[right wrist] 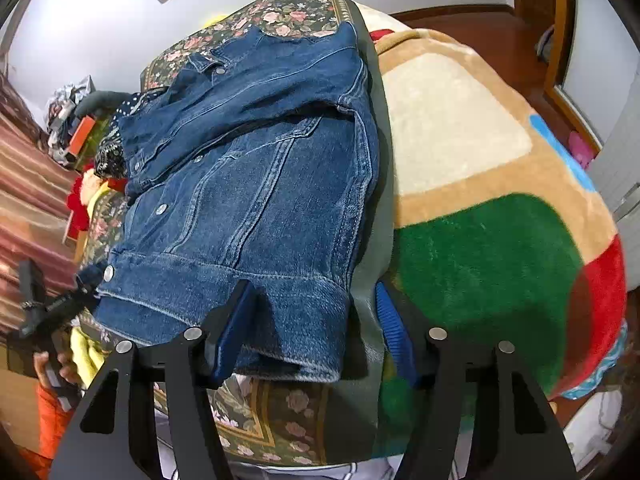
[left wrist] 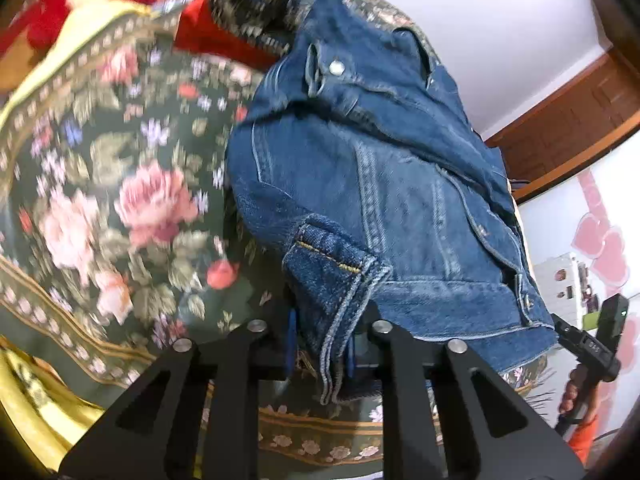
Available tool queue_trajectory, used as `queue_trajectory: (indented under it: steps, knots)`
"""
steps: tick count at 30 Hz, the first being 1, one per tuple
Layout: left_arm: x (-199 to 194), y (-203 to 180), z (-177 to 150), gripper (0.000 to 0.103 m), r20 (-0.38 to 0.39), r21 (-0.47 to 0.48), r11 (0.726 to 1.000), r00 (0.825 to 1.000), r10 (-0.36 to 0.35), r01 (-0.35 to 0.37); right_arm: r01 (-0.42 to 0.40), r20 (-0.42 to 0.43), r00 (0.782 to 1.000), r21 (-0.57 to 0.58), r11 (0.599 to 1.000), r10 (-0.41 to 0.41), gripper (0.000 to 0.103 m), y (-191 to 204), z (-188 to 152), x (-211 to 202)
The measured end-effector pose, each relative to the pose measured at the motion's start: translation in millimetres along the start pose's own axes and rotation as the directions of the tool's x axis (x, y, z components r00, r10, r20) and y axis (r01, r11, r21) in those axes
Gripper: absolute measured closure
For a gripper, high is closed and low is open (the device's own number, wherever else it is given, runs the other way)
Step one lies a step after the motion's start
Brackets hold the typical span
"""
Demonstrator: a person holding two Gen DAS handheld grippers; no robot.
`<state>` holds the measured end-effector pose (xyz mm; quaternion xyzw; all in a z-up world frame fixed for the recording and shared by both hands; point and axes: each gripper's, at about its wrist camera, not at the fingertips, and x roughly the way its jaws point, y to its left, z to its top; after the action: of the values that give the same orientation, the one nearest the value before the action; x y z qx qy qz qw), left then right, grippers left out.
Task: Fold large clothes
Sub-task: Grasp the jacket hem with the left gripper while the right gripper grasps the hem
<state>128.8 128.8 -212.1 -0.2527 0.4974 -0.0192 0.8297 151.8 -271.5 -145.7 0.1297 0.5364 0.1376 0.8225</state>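
Note:
A blue denim jacket (left wrist: 380,184) lies on a floral bedspread (left wrist: 120,184). My left gripper (left wrist: 322,344) is shut on the jacket's sleeve cuff (left wrist: 332,276), which hangs between the blue pads. In the right wrist view the jacket (right wrist: 248,184) lies partly folded, its buttons showing. My right gripper (right wrist: 316,332) is open, its jaws wide apart on either side of the jacket's hem corner (right wrist: 304,320), with the left pad (right wrist: 234,328) lying against the denim. The right gripper also shows at the right edge of the left wrist view (left wrist: 592,344).
A plush blanket (right wrist: 480,200) in tan, cream, green and red lies right of the jacket. Red and yellow fabric (left wrist: 80,4) is piled at the bed's far end. A wooden door frame (left wrist: 568,120) and a white wall stand behind. The left gripper's handle (right wrist: 36,308) is at the left.

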Motion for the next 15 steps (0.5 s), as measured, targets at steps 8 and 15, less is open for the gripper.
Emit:
queue_trajectory:
  steps: [8, 15]
  knots:
    - [-32.4, -22.4, 27.8, 0.092, 0.14, 0.046, 0.999, 0.99, -0.018, 0.011, -0.002, 0.054, 0.999, 0.022, 1.0, 0.0, 0.046, -2.5, 3.3, -12.8]
    - [-39.4, -29.6, 33.1, 0.092, 0.176, 0.067, 0.998, 0.984, -0.02, 0.009, -0.025, -0.004, 1.0, 0.0, 1.0, 0.025, 0.061, 2.8, -4.6, 5.3]
